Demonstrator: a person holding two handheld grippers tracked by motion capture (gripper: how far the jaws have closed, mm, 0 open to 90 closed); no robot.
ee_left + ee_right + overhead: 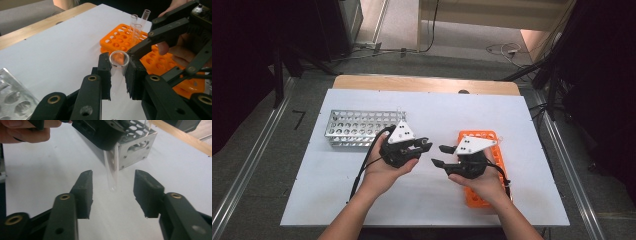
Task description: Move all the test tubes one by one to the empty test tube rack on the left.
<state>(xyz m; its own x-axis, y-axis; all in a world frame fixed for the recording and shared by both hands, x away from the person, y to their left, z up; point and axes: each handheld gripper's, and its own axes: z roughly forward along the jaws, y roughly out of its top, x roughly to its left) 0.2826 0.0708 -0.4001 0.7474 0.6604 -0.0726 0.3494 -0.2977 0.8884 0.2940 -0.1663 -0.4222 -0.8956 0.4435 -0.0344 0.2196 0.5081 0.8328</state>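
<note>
Glass test tube [119, 60], centre frame: light, slick, brittle. Left claw [119, 75] clamped just under its rim; right claw [112, 192] apart, clear. Best gripped gently, mid-length.

This looks like a lab room set up for filming. In the middle of the high view a white table [362, 200] holds a metal tube rack [357, 128] and an orange tube rack [492, 165] with glass tubes [138, 23]. Cables [504, 50] lie on the grey floor at the top, and dark stands [557, 65] rise at the right.
</note>
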